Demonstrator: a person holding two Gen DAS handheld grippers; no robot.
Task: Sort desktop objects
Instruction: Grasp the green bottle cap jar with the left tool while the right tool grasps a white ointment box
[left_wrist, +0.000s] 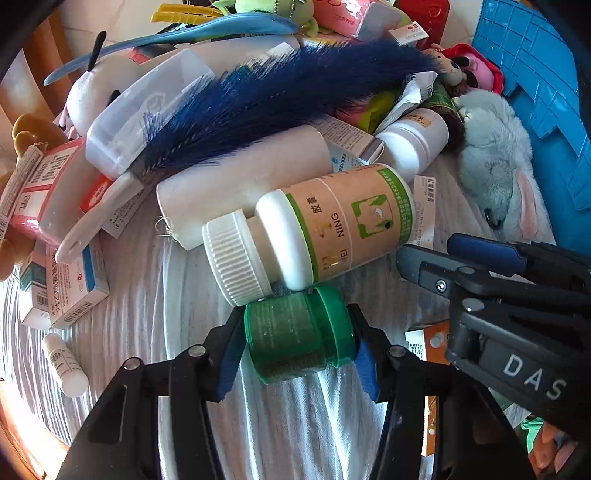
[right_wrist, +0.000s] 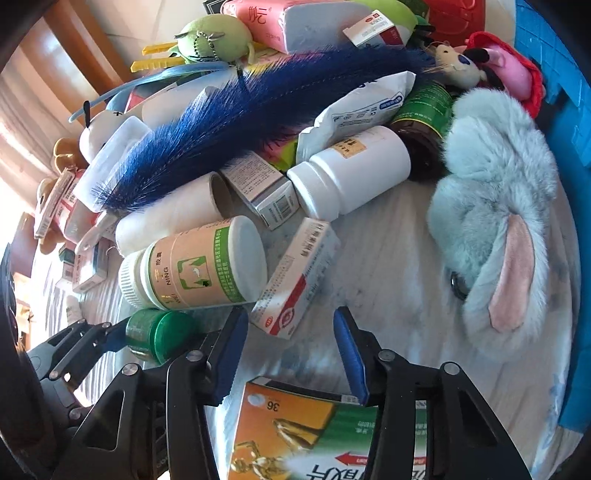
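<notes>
A small green jar (left_wrist: 295, 332) lies on its side on the white cloth (left_wrist: 295, 424). My left gripper (left_wrist: 298, 356) is shut on it, one blue pad on its base and one on its lid. The same jar (right_wrist: 162, 332) shows at the lower left of the right wrist view, partly hidden by my right finger. My right gripper (right_wrist: 291, 354) hangs just right of it, jaws partly apart with only cloth between the pads. An orange and green medicine box (right_wrist: 295, 424) lies under the rear of its fingers. In the left wrist view the right gripper (left_wrist: 428, 247) reaches in from the right.
Just behind the jar lies a beige bottle with a green label (left_wrist: 343, 225). A red and white medicine box (right_wrist: 295, 280) and a white bottle (right_wrist: 351, 173) follow. A blue feather (left_wrist: 277, 92) tops the pile. A grey plush (right_wrist: 491, 221) and blue crate (left_wrist: 546, 92) stand right.
</notes>
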